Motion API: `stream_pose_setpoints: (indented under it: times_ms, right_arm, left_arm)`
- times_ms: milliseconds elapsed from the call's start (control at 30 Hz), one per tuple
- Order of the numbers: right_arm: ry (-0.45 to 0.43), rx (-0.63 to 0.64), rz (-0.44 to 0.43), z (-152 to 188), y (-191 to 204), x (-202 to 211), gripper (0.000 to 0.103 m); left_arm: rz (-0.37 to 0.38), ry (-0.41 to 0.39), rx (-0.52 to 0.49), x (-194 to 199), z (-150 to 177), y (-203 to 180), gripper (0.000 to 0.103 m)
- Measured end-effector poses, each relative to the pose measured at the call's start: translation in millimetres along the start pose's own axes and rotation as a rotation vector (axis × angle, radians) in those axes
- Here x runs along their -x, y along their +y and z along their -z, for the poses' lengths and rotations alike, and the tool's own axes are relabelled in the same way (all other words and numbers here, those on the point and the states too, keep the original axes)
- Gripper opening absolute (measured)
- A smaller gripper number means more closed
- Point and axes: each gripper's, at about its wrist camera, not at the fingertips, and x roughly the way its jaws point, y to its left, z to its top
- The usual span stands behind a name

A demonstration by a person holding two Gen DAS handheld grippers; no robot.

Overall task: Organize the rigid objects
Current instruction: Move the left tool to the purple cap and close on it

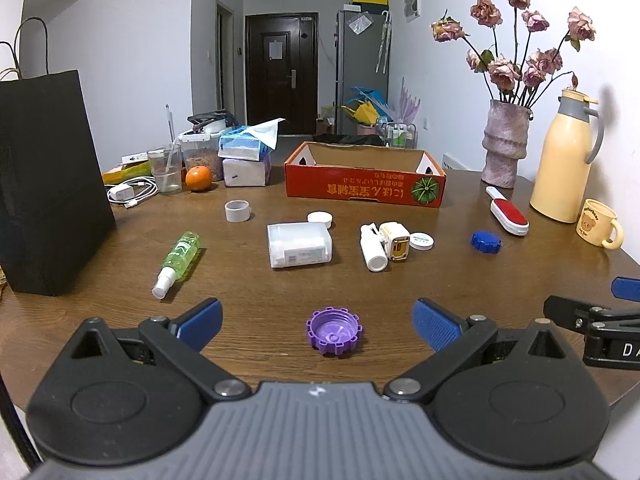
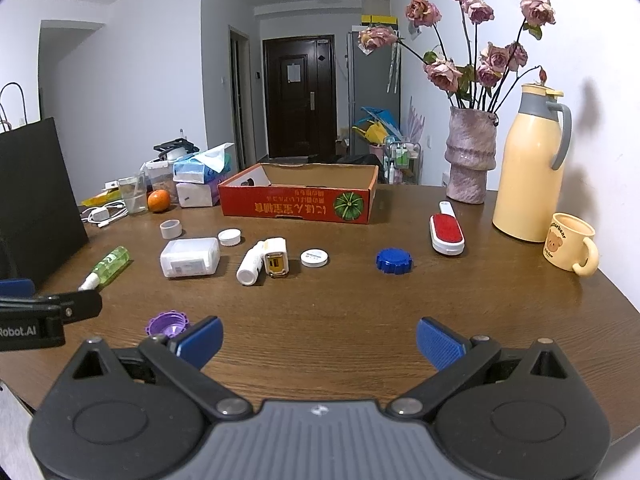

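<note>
Two grippers low over a brown wooden table (image 1: 280,292), side by side. Left gripper (image 1: 318,322) spread wide, blue pads (image 1: 202,320) apart and holding nothing; purple cap (image 1: 334,331) lying open side up on the wood directly between them, touching neither. Right gripper (image 2: 320,338) likewise spread wide and holding nothing, only bare wood between its fingers.

From left to right across the table: tall black paper bag (image 1: 48,184) standing at the left edge; green spray bottle (image 1: 180,258) lying on its side near it; grey tape roll (image 1: 237,211) farther back; white rectangular container (image 1: 299,244) lying flat, with a small white lid (image 1: 321,219) just behind it; white tube bottle (image 1: 372,248) on its side touching a white and yellow charger (image 1: 396,242); round white tin (image 1: 421,241) just beside the charger; blue cap (image 1: 485,242) well apart to the right; red and white lint brush (image 1: 509,216) behind that.

At the back centre, open red cardboard box (image 1: 364,186), interior not visible. Far right: vase of dried pink roses (image 1: 505,142), yellow thermos jug (image 1: 566,160), yellow bear mug (image 1: 600,224).
</note>
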Motion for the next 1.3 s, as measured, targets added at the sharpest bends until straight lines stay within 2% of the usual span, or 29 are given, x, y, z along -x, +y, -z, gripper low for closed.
stream_pose_setpoints:
  times_ms: [667,1300]
  right_arm:
    - [0.06,-0.004,-0.014,-2,-3,-43,0.103]
    - [0.111,-0.012,-0.043,-3,-11,-90,0.102]
  left_arm:
    - [-0.018,0.096,0.02,-53,1,7,0.103]
    - [-0.039,0.195,0.005,-118,13,-5,0.103]
